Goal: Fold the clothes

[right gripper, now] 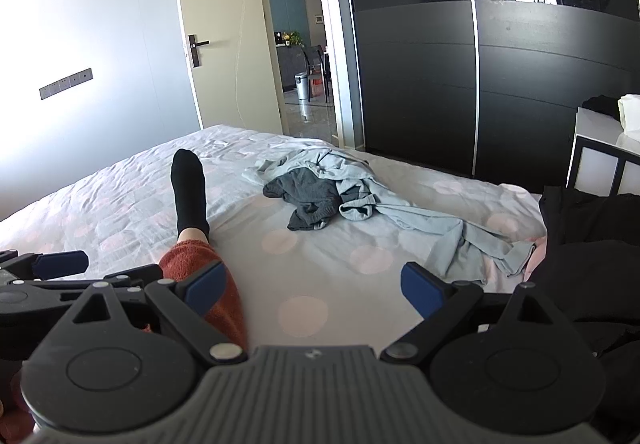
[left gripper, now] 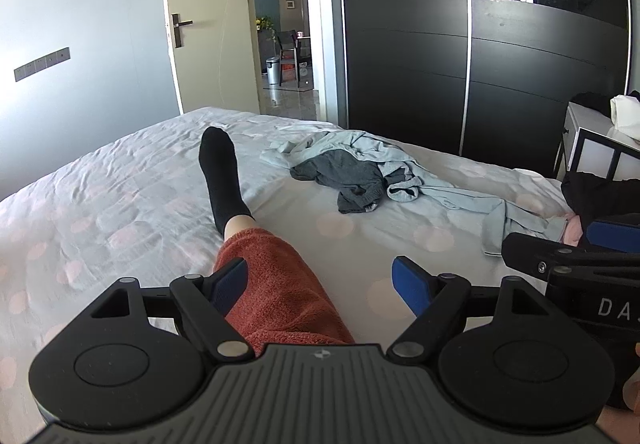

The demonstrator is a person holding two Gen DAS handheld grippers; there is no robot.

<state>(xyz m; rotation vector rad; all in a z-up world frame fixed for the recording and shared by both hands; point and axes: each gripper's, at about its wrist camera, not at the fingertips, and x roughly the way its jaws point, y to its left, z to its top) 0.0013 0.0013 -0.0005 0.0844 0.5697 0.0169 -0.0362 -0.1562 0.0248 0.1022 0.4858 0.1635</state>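
We hold our right gripper [right gripper: 314, 286] low over the bed [right gripper: 120, 203], jaws spread wide and empty. Ahead, well apart from it, a light blue garment [right gripper: 420, 219] lies crumpled with a dark grey garment [right gripper: 308, 199] on it. Our left gripper [right gripper: 60, 264] shows at the left edge.

Bright daylight washes the left wall [left gripper: 80, 23] into glare. Both views are sharp. Fisheye bends the wardrobe [right gripper: 520, 63] edges.
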